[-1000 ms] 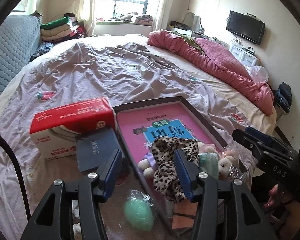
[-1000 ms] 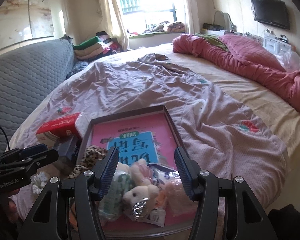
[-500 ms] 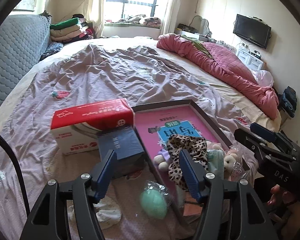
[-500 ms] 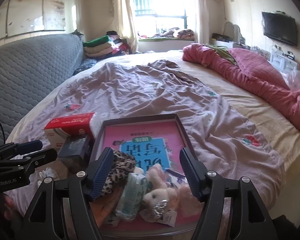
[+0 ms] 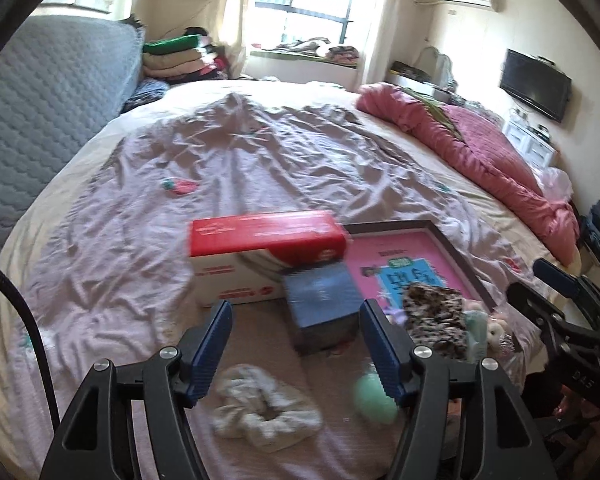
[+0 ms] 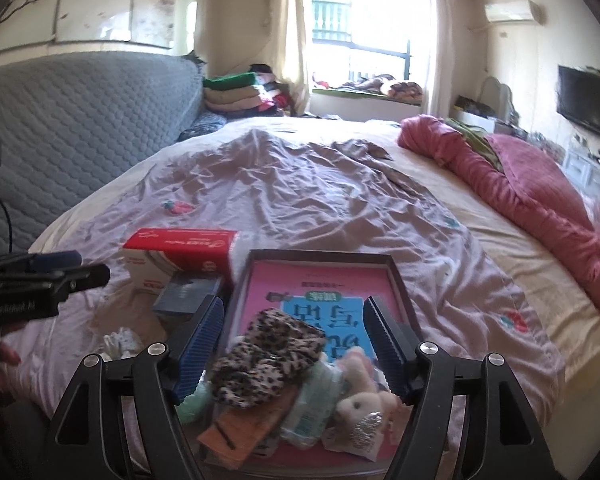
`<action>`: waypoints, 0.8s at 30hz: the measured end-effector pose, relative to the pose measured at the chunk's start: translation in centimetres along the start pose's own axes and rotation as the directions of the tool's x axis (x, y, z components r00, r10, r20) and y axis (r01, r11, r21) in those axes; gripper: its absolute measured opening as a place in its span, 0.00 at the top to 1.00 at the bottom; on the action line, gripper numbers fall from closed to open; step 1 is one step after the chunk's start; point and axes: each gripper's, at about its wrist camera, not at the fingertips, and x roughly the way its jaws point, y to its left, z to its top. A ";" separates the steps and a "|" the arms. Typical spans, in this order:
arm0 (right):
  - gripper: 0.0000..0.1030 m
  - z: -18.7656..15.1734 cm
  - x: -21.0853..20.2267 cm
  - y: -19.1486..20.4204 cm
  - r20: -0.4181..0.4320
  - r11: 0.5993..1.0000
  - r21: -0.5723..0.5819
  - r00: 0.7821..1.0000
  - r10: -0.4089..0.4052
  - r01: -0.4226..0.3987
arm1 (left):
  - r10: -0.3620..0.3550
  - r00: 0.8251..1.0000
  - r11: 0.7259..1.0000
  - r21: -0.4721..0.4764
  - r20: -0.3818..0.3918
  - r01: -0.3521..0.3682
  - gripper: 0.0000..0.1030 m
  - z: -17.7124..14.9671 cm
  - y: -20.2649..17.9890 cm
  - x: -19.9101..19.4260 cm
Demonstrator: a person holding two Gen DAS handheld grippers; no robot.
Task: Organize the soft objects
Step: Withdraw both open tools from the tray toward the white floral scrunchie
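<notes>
A dark-framed tray holding a pink book lies on the bed. Piled at its near end are a leopard scrunchie, a plush bunny, a green packet and an orange item. My right gripper hovers above this pile; its jaws are opening and touch nothing. Left of the tray, a white scrunchie and a mint-green ball lie on the sheet. My left gripper is open above them, empty.
A red-and-white box and a dark blue box stand left of the tray. The mauve sheet spreads beyond, a pink quilt along the right, a grey padded headboard at left. A hand holds the left gripper.
Both grippers have drawn back and risen a little, and their jaws have widened. The left view has swung left off the tray, bringing the white scrunchie into view.
</notes>
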 end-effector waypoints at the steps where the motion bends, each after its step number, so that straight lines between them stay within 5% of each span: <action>1: 0.28 0.0 0.0 0.3 0.000 1.000 -0.006 1.000 0.006 -0.006 | 0.006 1.000 1.000 -0.014 -0.002 -0.006 0.37 0.0 0.6 -0.2; 24: 0.28 -2.5 2.0 9.1 -0.125 0.947 -0.233 0.973 0.195 -0.220 | 0.105 0.986 0.994 -0.027 -0.128 -0.109 0.37 -2.4 4.1 1.1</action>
